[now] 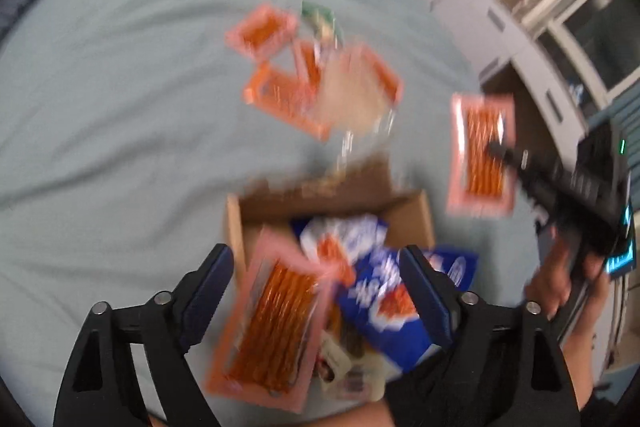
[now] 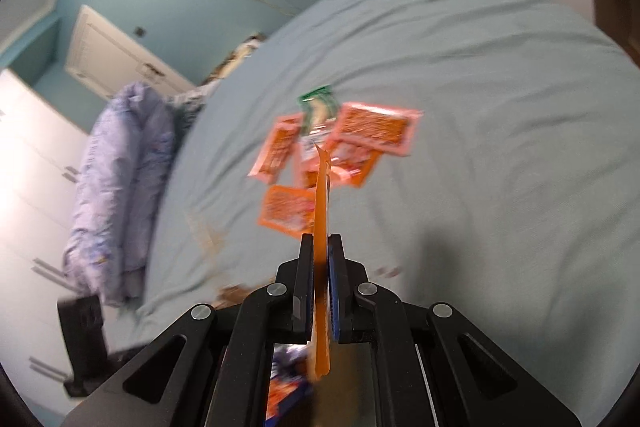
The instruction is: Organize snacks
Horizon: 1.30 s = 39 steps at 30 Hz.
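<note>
Broadly, a soft, wrinkled bed (image 1: 120, 87) carries everything, so packets lie flat where dropped. Near its edge sits an open cardboard box (image 1: 416, 223), flaps up, probably the collecting place; glossy blue bags (image 1: 384, 287) and one pink packet (image 1: 272, 323) already rest in it. Further off lies a loose pile (image 1: 312, 83) of flat pink packets of orange sticks. The left tongs (image 1: 316, 291) hang wide open and empty above the box. The right tongs (image 2: 320, 279) are clamped edge-on to another thin packet (image 1: 482, 155), held beside the box, likely bound there.
</note>
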Available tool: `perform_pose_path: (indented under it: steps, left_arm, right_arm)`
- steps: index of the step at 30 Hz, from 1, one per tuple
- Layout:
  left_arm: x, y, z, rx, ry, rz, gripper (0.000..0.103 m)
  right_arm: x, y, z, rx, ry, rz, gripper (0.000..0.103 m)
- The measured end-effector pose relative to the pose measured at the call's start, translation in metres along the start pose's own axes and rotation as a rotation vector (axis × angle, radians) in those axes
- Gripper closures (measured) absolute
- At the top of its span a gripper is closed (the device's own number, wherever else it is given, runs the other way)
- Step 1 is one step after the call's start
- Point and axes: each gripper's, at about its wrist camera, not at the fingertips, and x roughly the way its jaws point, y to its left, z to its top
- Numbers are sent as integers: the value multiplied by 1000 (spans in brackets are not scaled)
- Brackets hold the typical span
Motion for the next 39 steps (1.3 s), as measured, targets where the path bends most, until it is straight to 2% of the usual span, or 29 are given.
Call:
perform_pose_path:
  steps: [1,3,5,8,10,13,15,16,17,19,21,22,23,26,29,31,35,39]
  left_arm:
    - [-8,-1,3,12,-39,7,16]
    - [-18,-1,6,48,-103,51,4]
    - [-19,4,6,65,-130,176,0]
    - [-7,13,7,76,-65,304,1]
    - [-2,20,11,58,-35,324,1]
    - [-4,26,11,33,-33,310,1]
    - [-8,27,13,32,-36,314,1]
    - [-5,26,13,33,-38,318,1]
    - [-5,26,13,33,-38,318,1]
    - [1,24,12,30,-33,314,1]
    - [3,23,10,25,-19,309,1]
    - [4,24,9,22,-11,309,1]
    - [6,24,8,17,0,309,1]
    - [11,23,7,16,19,305,1]
    - [12,20,5,27,25,325,1]
    - [11,18,5,36,23,332,1]
    - [5,13,4,49,6,323,1]
    - [0,15,7,35,-2,309,1]
  right_arm:
    - [-3,6,-6,-18,4,34,99]
    - [-5,15,-16,-49,25,94,99]
    - [-3,22,-28,-58,85,183,99]
    - [6,35,-47,-79,207,303,99]
    - [15,49,-59,-124,280,322,99]
    - [39,66,-72,-151,366,298,98]
    - [54,69,-76,-131,380,241,85]
    - [55,69,-74,-127,362,215,65]
    - [55,70,-72,-125,330,197,53]
    - [43,70,-65,-100,271,239,48]
    - [33,66,-56,-64,219,259,40]
    - [26,60,-54,-43,179,247,33]
    - [19,54,-49,-24,129,214,31]
    - [4,41,-46,-36,32,45,31]
    - [2,38,-47,-109,6,-145,31]
    - [2,36,-47,-109,-6,-187,31]
    - [6,35,-36,-69,-31,-210,31]
    - [9,42,-23,-134,-10,-260,31]
